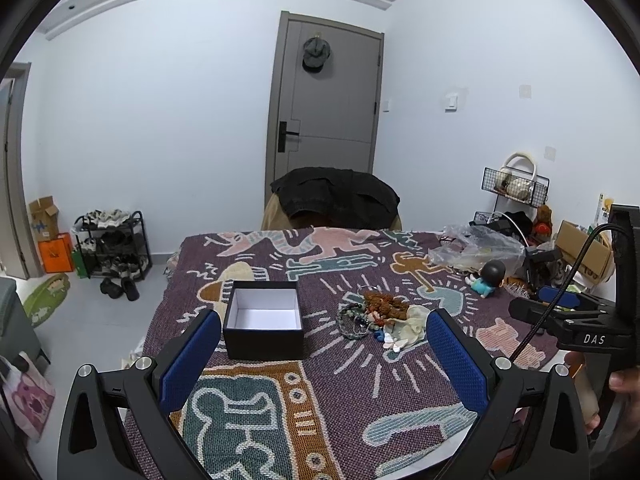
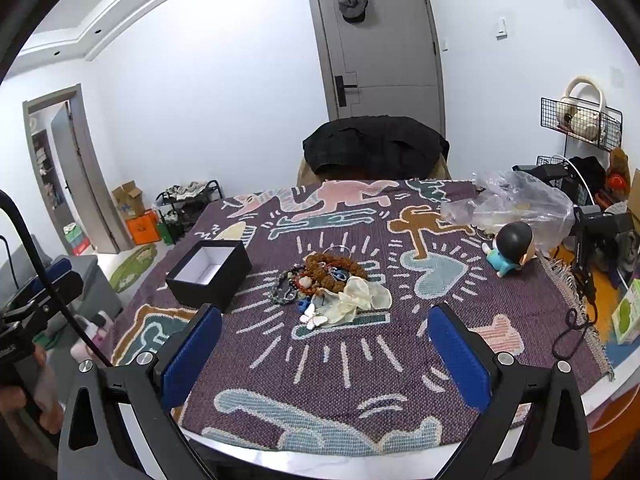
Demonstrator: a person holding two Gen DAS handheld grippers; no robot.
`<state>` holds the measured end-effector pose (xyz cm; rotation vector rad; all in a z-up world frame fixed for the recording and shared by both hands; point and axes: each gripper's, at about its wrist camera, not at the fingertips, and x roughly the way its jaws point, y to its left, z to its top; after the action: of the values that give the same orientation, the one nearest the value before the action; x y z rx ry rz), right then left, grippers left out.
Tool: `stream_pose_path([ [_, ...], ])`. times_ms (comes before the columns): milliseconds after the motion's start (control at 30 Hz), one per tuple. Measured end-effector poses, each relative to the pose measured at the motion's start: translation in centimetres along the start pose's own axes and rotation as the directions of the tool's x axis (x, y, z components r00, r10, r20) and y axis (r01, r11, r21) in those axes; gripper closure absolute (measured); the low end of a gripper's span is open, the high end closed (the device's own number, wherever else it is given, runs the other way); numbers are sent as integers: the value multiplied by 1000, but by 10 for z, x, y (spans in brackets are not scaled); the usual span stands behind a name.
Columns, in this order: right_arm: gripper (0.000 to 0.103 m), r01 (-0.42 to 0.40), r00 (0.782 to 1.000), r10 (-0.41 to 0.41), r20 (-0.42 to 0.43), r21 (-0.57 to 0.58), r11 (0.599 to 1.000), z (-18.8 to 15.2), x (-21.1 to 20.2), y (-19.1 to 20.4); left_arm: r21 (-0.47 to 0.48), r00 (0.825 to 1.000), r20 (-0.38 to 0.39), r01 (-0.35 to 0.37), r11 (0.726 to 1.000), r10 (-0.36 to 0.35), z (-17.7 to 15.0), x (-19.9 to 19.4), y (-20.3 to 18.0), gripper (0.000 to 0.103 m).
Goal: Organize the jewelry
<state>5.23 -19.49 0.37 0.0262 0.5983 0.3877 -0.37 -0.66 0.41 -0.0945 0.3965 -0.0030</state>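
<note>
A: Status of the box (image 1: 262, 320)?

B: Open, white inside, nothing in it that I can see. Sits left of centre in the left wrist view, on the patterned cloth (image 1: 340, 384) over the bench.

A: Jewelry?

B: All in one pile (image 2: 320, 280), mid-frame in the right wrist view, just right of the box and apart from it. Brown beads, green bead strand, white butterfly piece, pale pouch. Tangled, I'd judge.

A: Claws?

B: Left claw (image 1: 324, 364) spread wide, holding nothing, low in frame near the box. Right claw (image 2: 324, 360) likewise apart and bare, short of the pile.

A: Progress?

B: Looks like the very start. Nothing sorted; every piece is left to move to the box.
</note>
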Motion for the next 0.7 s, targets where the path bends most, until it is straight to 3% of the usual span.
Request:
stream_pose_path([
  [700,0,9,999,-9,37,7,1000,1,-3,-4,-2,1000,19,-11,1000,11,-2,-1,0,0],
])
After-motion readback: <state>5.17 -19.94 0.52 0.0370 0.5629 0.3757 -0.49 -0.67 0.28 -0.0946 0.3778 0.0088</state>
